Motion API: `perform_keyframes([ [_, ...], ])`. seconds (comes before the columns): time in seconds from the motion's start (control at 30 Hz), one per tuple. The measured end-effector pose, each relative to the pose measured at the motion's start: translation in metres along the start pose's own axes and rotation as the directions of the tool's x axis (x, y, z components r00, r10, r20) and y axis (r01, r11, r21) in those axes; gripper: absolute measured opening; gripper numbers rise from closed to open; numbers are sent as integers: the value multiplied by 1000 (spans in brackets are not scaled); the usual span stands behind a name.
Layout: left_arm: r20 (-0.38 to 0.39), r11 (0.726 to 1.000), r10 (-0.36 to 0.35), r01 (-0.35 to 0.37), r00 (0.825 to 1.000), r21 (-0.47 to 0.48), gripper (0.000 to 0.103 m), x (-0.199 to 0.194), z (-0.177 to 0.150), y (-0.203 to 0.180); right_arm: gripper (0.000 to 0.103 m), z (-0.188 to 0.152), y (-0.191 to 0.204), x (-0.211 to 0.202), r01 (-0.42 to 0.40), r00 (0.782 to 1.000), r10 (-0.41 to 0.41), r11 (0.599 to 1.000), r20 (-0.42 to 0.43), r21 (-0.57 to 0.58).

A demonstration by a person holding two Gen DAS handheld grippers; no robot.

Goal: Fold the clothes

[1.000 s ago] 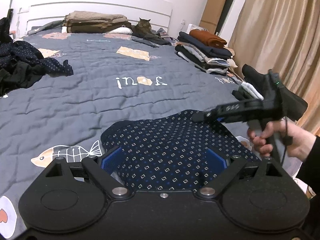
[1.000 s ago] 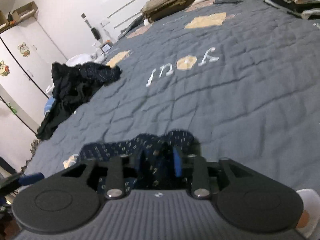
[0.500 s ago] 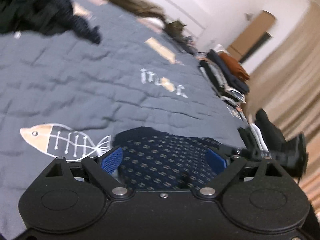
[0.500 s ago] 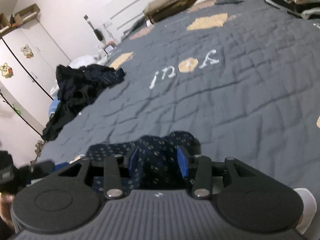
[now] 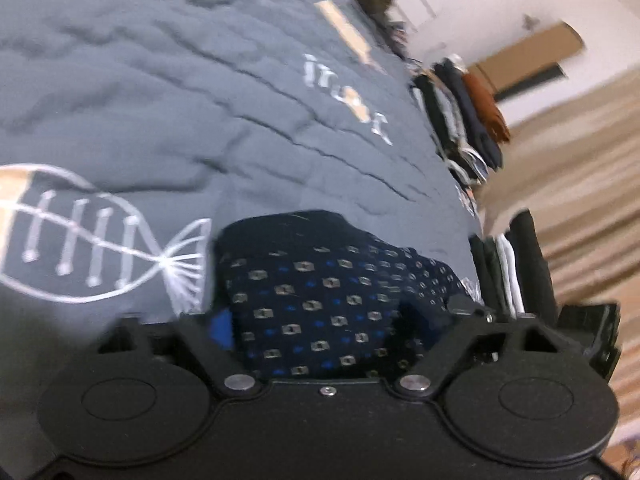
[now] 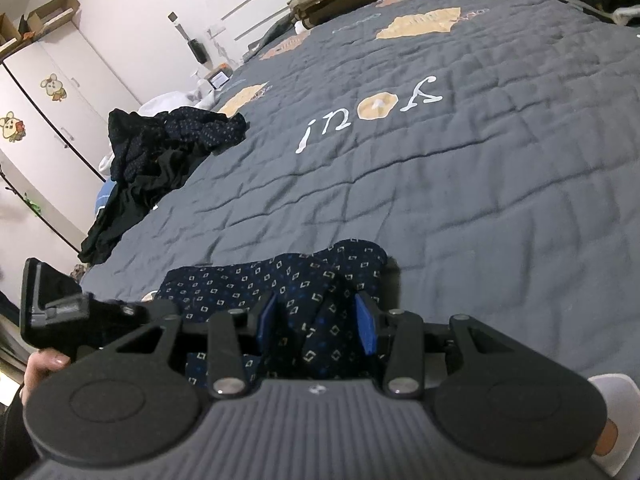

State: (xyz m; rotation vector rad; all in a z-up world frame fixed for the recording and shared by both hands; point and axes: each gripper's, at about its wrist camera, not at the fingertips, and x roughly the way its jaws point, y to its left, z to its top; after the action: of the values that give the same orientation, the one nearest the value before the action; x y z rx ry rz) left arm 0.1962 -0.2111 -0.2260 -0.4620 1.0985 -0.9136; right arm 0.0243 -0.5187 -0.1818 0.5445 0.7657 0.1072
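A dark navy garment with small square dots [image 6: 256, 280] lies bunched at the near edge of the grey quilted bedspread [image 6: 460, 184]. It looks light and limp, best pinched at a folded edge. The right gripper [image 6: 316, 320] pinches a ridge of it; the left gripper [image 5: 320, 320] is closing around cloth. Folded stacks [image 5: 468, 112] line the bed's far side.

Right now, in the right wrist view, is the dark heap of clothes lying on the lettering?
No, the dark heap of clothes lies apart from the lettering.
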Motion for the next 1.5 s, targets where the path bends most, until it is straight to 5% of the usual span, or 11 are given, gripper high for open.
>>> perform_keyframes([
  [0.1,91,983,-13,-5,996,185,25,-12,-8,-18,41,0,-1,0,-1,1000,1,1000,16,1],
  [0.17,195,940,-44,-26,980,340,22,-26,-14,-35,41,-1,-2,-1,-8,999,8,1000,40,-1],
  [0.27,267,900,-25,-95,963,426,22,-31,-17,-48,41,-2,-2,-2,-17,998,17,1000,66,-1],
  [0.4,215,923,84,-157,973,350,26,-14,-18,-33,41,-4,-1,4,1,999,-1,1000,52,-11],
  [0.5,187,950,149,-193,971,245,59,-15,-11,-21,41,-4,-1,5,13,999,-12,1000,41,-19],
  [0.57,206,951,178,-222,962,214,63,-26,-6,-19,41,-3,0,3,22,999,-21,1000,42,-23],
  [0.73,254,968,137,-184,957,168,76,-69,4,-27,41,5,11,-22,-15,996,18,1000,88,-26],
  [0.87,272,976,79,-130,959,173,82,-82,-4,-45,41,11,27,-47,-105,986,108,994,130,-29],
  [1.03,258,976,41,-94,965,194,84,-81,-22,-70,41,0,39,-49,-285,957,281,957,76,53],
  [1.33,266,980,20,-71,964,184,86,-91,-58,-90,41,-42,17,-20,-151,982,162,982,-96,110],
  [1.5,260,977,32,-86,965,196,86,-100,-81,-96,41,-54,2,-35,-155,981,164,984,-103,90],
])
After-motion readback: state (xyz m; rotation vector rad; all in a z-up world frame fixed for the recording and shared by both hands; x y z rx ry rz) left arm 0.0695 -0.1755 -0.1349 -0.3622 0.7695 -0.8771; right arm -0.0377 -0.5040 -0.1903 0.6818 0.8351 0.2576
